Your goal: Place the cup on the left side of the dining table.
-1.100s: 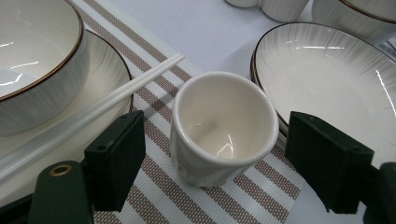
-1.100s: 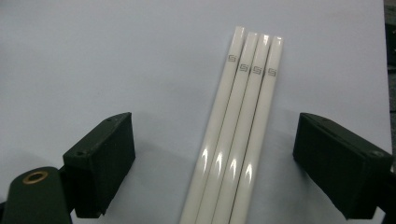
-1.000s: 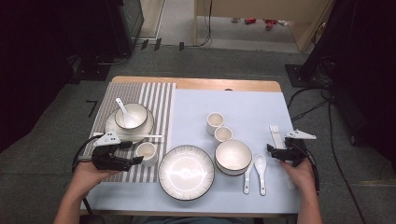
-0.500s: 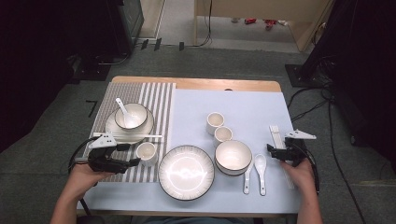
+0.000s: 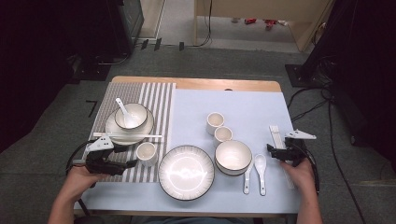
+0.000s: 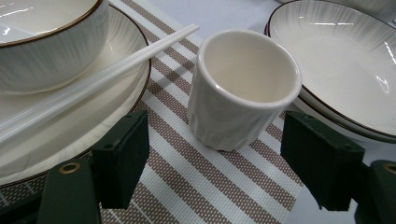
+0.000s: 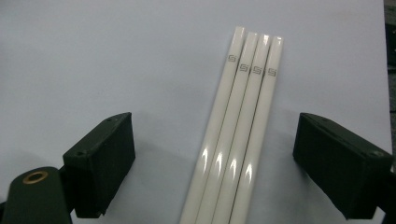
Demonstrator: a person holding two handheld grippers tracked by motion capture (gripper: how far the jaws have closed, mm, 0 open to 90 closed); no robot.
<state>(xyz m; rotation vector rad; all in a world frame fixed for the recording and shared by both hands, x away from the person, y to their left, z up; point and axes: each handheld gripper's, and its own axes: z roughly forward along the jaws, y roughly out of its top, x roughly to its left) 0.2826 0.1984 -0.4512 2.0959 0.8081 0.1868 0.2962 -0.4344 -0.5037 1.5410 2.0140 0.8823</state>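
jaws of both grippers stand wide apart and hold nothing. on the tabletop point(image 5: 243, 107), the left gripper point(image 5: 122, 165) rests low over the striped placemat point(image 5: 159, 100), its jaws aimed at the small cup point(image 6: 243, 88) that stands upright on the stripes just beside the big ribbed plate point(image 5: 186, 171); in the left gripper view the cup sits between the two pads but a little ahead of them, untouched. the right gripper point(image 5: 272, 150) rests near the right edge, its jaws straddling the four white chopsticks point(image 7: 238, 135) that lie side by side, touching one another, flat on the blue mat.

by the look of it, the step in hand is the approach to the cup. the next move calls for a short push forward until the pads flank the cup's wall, then a level squeeze below the rim so it does not tip toward the plate. the right side looks parked, ready for the chopsticks.

against the frame a second ago, the left gripper and forearm have slid back and outward, away from the cup; the right gripper and all the dishes lie as they did.
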